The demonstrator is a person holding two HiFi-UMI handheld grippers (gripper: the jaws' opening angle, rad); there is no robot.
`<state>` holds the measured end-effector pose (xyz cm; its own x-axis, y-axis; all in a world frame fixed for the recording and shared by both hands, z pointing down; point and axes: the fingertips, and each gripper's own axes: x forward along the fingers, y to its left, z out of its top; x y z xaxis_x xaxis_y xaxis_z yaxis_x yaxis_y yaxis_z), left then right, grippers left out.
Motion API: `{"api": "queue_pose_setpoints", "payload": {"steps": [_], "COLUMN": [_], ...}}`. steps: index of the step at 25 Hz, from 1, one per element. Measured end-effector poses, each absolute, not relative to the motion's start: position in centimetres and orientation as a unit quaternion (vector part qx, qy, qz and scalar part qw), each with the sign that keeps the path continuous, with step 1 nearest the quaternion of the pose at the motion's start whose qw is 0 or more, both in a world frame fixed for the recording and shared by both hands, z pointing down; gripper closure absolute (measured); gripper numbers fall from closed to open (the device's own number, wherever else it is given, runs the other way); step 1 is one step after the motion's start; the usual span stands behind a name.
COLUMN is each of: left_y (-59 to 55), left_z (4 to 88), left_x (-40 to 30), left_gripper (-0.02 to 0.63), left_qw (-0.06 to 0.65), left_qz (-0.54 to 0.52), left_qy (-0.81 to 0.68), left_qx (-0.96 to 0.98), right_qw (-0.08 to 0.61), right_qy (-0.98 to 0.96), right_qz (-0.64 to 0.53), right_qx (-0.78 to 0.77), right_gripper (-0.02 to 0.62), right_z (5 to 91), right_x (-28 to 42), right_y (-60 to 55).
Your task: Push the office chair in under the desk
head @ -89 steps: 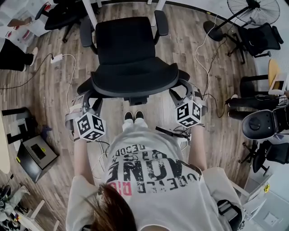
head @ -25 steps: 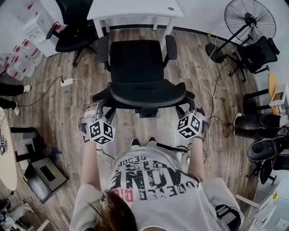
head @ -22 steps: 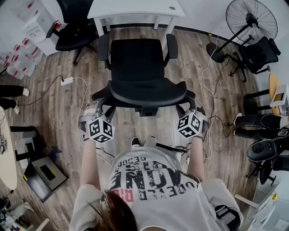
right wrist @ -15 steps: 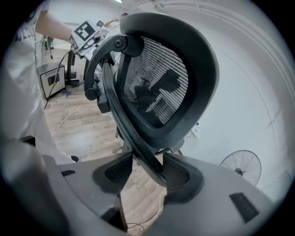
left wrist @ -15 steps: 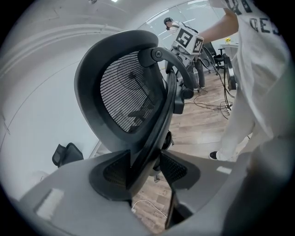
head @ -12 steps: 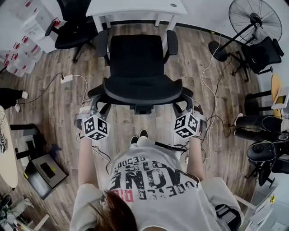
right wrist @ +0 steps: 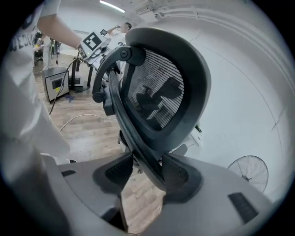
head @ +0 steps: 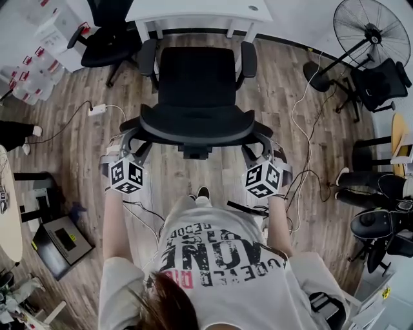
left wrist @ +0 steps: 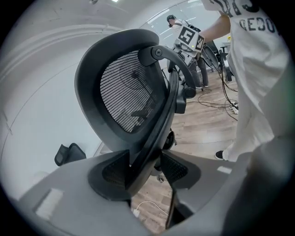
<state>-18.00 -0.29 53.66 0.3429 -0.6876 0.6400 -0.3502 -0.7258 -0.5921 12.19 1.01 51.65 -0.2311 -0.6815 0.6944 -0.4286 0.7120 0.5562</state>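
The black office chair (head: 197,77) faces the white desk (head: 193,9), its armrests level with the desk legs. My left gripper (head: 126,143) is at the left end of the curved backrest (head: 197,126) and my right gripper (head: 263,143) at the right end. In the left gripper view the backrest frame bar (left wrist: 152,138) slants between the jaws of the left gripper (left wrist: 144,170). These jaws have just been opening, and floor shows beside the bar. In the right gripper view the right gripper (right wrist: 147,173) is shut on the frame bar (right wrist: 133,138).
A standing fan (head: 371,26) and a black chair (head: 377,80) are at the right, and another black chair (head: 110,38) is at the upper left. Cables (head: 300,109) and a power strip (head: 98,109) lie on the wood floor. My foot (head: 201,192) is behind the chair.
The chair and both grippers have moved toward the desk, so the seat's front is closer under the desk edge. The left gripper has shifted left along the backrest end.
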Motion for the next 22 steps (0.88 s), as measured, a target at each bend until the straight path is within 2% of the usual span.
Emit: {"api": "queue_pose_setpoints", "payload": {"steps": [22], "left_y": [-4.2], "left_z": [53.8], "left_x": [-18.6], "left_gripper": [0.390], "left_qw": [0.184], "left_qz": [-0.465], "left_qy": [0.314], "left_qx": [-0.807], "right_qw": [0.521], "right_qy": [-0.761], "right_qz": [-0.110], "right_qx": [0.370], "right_gripper": [0.405], "right_z": [51.9], "right_x": [11.5], "right_y": [-2.2]}}
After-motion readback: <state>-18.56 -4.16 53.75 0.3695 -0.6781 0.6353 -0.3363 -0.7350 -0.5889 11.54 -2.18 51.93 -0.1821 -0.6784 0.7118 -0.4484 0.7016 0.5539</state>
